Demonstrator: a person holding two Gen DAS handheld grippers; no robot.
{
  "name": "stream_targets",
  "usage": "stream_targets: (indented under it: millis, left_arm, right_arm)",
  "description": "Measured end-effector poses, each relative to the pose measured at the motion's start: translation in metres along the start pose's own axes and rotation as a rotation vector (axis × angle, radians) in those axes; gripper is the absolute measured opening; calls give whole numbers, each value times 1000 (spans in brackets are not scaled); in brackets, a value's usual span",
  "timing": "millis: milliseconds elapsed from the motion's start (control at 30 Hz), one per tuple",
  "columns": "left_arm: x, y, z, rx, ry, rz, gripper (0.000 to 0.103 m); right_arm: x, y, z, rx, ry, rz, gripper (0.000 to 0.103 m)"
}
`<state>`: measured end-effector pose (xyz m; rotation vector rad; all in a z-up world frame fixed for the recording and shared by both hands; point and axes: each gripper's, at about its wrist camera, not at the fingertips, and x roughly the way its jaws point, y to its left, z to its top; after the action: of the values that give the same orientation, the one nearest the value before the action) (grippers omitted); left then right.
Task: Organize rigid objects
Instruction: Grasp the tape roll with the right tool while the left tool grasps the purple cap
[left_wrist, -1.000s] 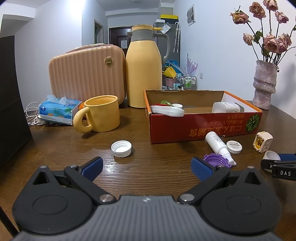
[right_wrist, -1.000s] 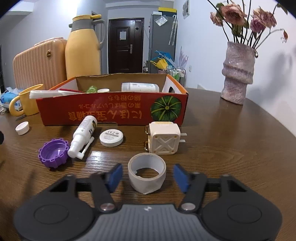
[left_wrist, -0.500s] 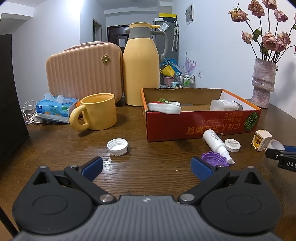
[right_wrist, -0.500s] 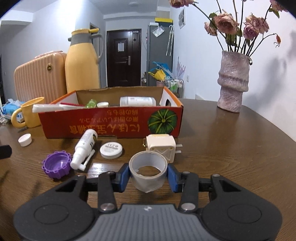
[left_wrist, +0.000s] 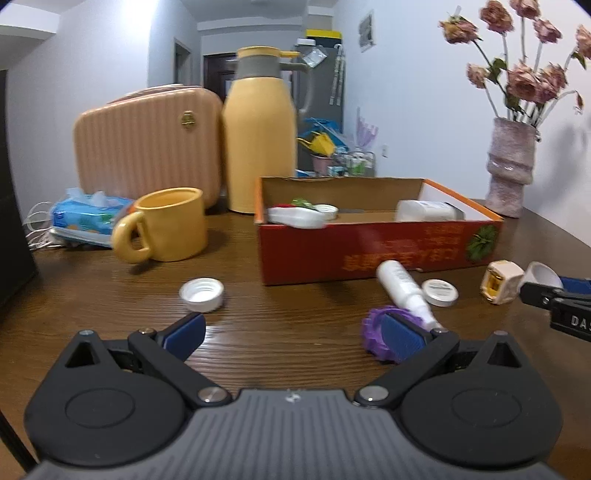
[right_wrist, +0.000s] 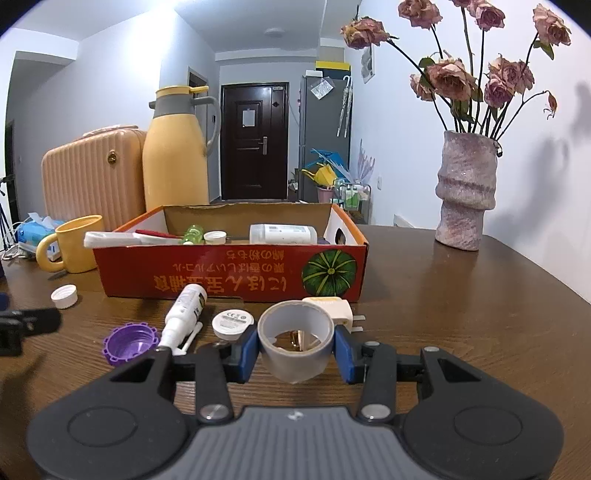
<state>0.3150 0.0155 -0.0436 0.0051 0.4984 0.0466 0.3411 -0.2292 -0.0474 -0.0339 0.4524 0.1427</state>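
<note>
Now right hand-held gripper (right_wrist: 295, 349) clamped on grey tape roll (right_wrist: 294, 343); left hand-held gripper (left_wrist: 293, 334) wide apart, w/ nothing held.

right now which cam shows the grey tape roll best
The right wrist view. The grey tape roll sits centred and close, its open ring facing the camera, clamped between the right gripper pads. The left wrist view catches only a pale sliver of it at the far right edge, behind the gripper's black finger.
</note>
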Motion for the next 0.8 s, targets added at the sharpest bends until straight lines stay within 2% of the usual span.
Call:
stream_targets:
  millis: [333,567,800]
  left_arm:
    - [27,-55,-3,123,89,-35,103]
    - [49,-70,0,118,139,-24,103]
    - [58,-68,3,89,157,-28,103]
  right_arm:
    - [-10,-4,4,15,-37,-2,42]
    - [-11,-7,5,31,-40,-2,42]
    - [-11,-8,5,33,-39,0,42]
